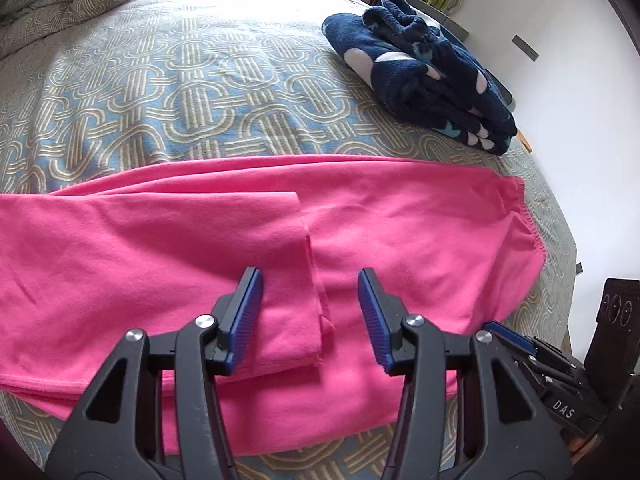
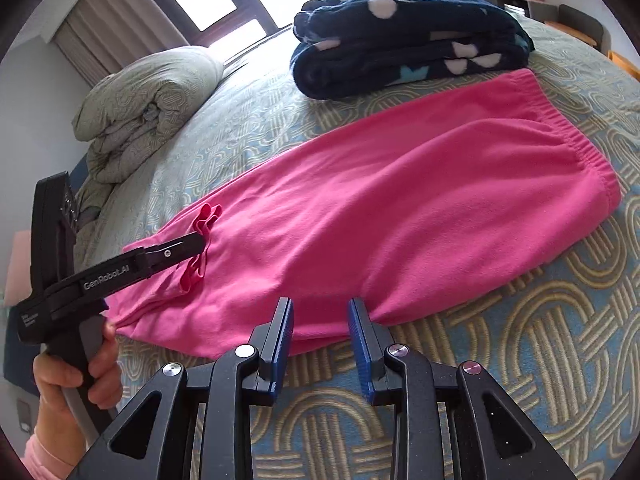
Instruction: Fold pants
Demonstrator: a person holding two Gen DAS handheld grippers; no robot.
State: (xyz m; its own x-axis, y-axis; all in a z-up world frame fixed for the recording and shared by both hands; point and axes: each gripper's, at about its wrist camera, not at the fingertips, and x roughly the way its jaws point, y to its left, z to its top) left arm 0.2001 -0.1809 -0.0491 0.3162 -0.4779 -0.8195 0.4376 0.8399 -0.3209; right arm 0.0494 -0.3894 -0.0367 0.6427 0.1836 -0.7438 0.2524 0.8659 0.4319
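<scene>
Pink pants (image 1: 200,248) lie flat across the patterned bedspread, legs folded together, with the leg cuffs folded back over the middle (image 1: 308,248) and the elastic waistband at the right (image 1: 528,216). My left gripper (image 1: 310,280) hovers open just above the folded-back cuff edge. In the right wrist view the pants (image 2: 400,216) stretch from the waistband (image 2: 576,136) to the cuffs (image 2: 202,240), where the left gripper (image 2: 200,242) sits. My right gripper (image 2: 320,312) is open and empty at the pants' near edge.
A folded navy fleece blanket with white shapes (image 1: 424,72) lies on the bed behind the pants, near the waistband (image 2: 400,36). A rolled grey duvet (image 2: 148,112) sits at the head of the bed. The bed's edge (image 1: 560,248) drops off at the right.
</scene>
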